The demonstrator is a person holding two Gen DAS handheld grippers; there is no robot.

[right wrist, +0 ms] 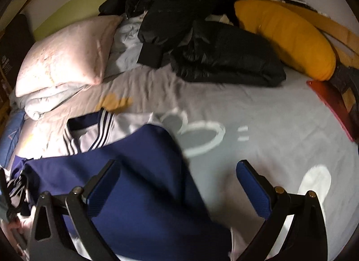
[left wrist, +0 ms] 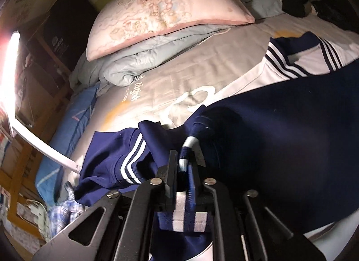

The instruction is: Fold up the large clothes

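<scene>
Navy-and-white track jacket [left wrist: 280, 115] spread across the bed [right wrist: 258, 112]. Left gripper [left wrist: 182, 171] fingers pinched shut on its striped cuff; right gripper [right wrist: 177, 184] fingers wide apart, holding nothing. Carry cuff low across the body, keeping sleeve flat.

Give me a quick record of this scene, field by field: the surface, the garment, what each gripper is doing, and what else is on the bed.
surface: bed sheet, grey with white shapes
garment: navy and white track jacket, spread partly folded
left gripper: jaws shut on the jacket's striped cuff
right gripper: jaws open, over the jacket's edge, gripping nothing
head end: pink pillow on a folded grey quilt
far side: black puffer jacket, yellow cushion
</scene>
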